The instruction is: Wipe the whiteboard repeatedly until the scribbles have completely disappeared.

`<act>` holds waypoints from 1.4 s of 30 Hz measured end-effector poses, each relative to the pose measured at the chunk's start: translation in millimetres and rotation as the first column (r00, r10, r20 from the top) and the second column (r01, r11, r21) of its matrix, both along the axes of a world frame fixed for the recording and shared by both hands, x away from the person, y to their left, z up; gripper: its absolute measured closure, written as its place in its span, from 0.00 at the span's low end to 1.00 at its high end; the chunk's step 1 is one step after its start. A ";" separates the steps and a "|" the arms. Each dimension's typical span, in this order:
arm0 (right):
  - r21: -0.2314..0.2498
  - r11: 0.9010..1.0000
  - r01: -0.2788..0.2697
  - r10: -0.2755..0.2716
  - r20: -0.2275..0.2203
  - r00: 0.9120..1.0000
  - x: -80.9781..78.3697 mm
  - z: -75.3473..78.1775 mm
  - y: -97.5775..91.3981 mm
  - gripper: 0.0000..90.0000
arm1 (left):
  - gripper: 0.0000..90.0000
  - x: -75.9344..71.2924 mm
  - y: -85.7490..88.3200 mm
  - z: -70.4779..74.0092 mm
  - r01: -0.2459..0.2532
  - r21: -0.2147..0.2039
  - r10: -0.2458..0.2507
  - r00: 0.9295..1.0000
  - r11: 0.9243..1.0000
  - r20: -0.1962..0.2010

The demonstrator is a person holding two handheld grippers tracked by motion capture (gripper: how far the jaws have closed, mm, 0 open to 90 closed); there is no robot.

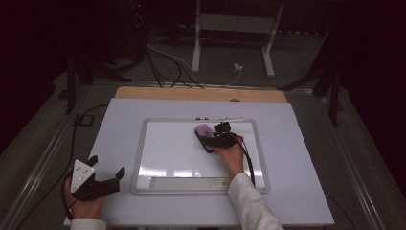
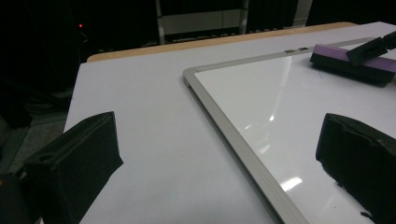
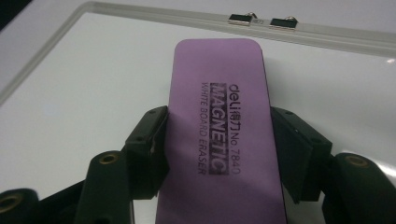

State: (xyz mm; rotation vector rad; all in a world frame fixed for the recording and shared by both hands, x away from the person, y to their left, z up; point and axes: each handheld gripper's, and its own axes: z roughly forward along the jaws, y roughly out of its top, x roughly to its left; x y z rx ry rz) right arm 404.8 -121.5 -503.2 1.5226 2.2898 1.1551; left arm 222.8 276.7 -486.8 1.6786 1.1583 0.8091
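A purple magnetic whiteboard eraser (image 3: 219, 126) lies flat on the whiteboard (image 1: 172, 148), near its top edge. My right gripper (image 3: 217, 140) is shut on the eraser, one black pad pressed to each long side. From above, the eraser (image 1: 204, 130) and the right gripper (image 1: 213, 139) sit in the board's upper middle. The left gripper (image 1: 107, 165) rests open near the table's front left corner, off the board. Its own view has the two fingers (image 2: 74, 163) wide apart with nothing between them, and the eraser (image 2: 350, 63) far off at the upper right.
The whiteboard has a silver frame (image 2: 233, 140) and two small metal clips (image 3: 261, 20) on its top edge. It lies on a pale sheet (image 1: 119, 124) over a wooden table (image 1: 191, 93). Cables and a stand's legs (image 1: 196, 48) lie on the floor beyond.
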 end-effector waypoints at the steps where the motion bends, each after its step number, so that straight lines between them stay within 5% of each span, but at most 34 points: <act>1: 0.003 1.000 -0.015 0.015 0.001 1.000 -1.3 -0.3 3.9 0.45 | 0.01 0.1 -0.2 -0.1 0.000 0.001 0.000 1.000 1.000 -0.001; 6: 0.011 0.993 -0.116 0.116 0.013 0.993 -12.5 -1.8 32.4 0.45 | 0.01 -0.4 0.1 0.2 -0.001 -0.001 0.001 1.000 1.000 0.001; 12: 0.012 0.972 -0.233 0.232 0.024 0.972 -25.4 -2.5 62.8 0.45 | 0.01 -0.7 0.3 0.4 -0.002 -0.004 0.002 1.000 1.000 0.003; 15: 0.015 0.976 -0.217 0.216 0.022 0.976 -21.2 -2.4 60.8 0.45 | 0.01 -1.0 1.0 0.3 -0.004 -0.006 0.004 1.000 1.000 0.003; 20: -0.010 0.995 -0.099 0.099 0.018 0.995 -6.8 -1.1 35.8 0.45 | 0.01 -0.9 1.4 -0.1 -0.003 -0.004 0.003 1.000 1.000 0.000; 24: -0.019 0.999 -0.029 0.030 0.012 0.999 1.4 -0.1 18.7 0.45 | 0.01 -0.9 0.9 0.1 -0.004 -0.006 0.004 1.000 1.000 0.002; 27: -0.017 0.999 -0.049 0.049 0.010 0.999 -0.9 -0.1 21.5 0.45 | 0.01 -0.5 0.6 -0.1 -0.003 -0.005 0.003 1.000 1.000 0.000; 30: -0.016 0.992 -0.127 0.127 0.010 0.992 -9.2 -0.3 36.1 0.45 | 0.01 -0.4 0.3 -0.2 0.000 -0.001 0.000 1.000 1.000 -0.001; 36: -0.019 0.961 -0.276 0.276 0.029 0.961 -27.6 -1.6 66.7 0.45 | 0.01 -0.8 0.7 -0.1 -0.002 -0.004 0.002 1.000 1.000 -0.001; 38: -0.004 0.962 -0.273 0.273 0.014 0.962 -24.4 -0.9 64.8 0.45 | 0.01 -0.9 0.5 0.0 -0.001 -0.004 0.001 1.000 1.000 0.001; 42: 0.007 0.986 -0.169 0.169 0.000 0.986 -10.2 -0.8 43.8 0.45 | 0.01 -1.0 1.4 -0.2 -0.003 -0.005 0.003 1.000 1.000 0.000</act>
